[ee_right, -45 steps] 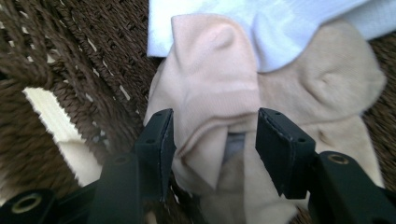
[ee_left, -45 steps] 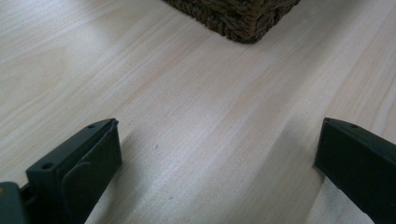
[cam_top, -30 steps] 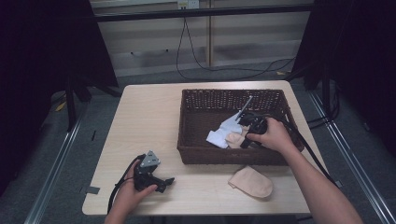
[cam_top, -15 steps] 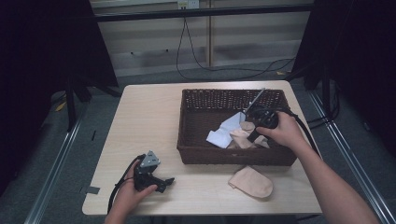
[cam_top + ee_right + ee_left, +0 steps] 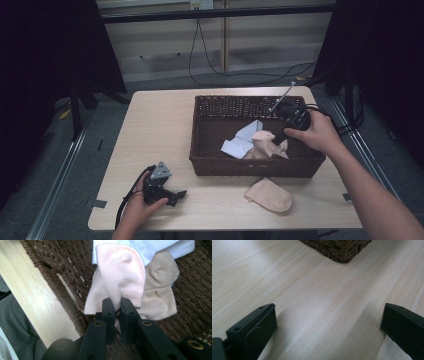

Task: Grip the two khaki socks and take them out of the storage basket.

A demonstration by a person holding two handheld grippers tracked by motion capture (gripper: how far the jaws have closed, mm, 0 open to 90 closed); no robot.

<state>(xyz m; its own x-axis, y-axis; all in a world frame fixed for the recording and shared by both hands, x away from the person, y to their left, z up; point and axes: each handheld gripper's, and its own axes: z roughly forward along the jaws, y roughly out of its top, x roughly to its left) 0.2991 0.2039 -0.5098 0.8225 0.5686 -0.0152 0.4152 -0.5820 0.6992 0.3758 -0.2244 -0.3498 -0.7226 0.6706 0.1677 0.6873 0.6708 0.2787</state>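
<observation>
The pink sock (image 5: 120, 277) hangs pinched in my right gripper (image 5: 115, 305), the two black jaws clenched on a fold of its cuff edge, with the rest of the fabric draping up and away from the tips. It is lifted a little inside the wicker basket (image 5: 200, 145), over the basket's near half, and in the high view it shows as a pale lump (image 5: 262, 142) just at the end of my right gripper (image 5: 278, 140). Right beside it, on the basket floor, lie a beige sock (image 5: 160, 290) and a white sock (image 5: 155, 248); the pink one overlaps both from where I look. My right hand (image 5: 315, 132) reaches in over the basket's right rim, wrist bent, with the tool angled down and to the left.

My left gripper (image 5: 175, 193) rests low on the wooden table (image 5: 150, 125), near its front edge and well apart from the basket, its jaws spread wide with bare wood between them. My left hand (image 5: 145, 202) wraps the handle. Another beige sock (image 5: 269, 195) lies flat on the table just in front of the basket
</observation>
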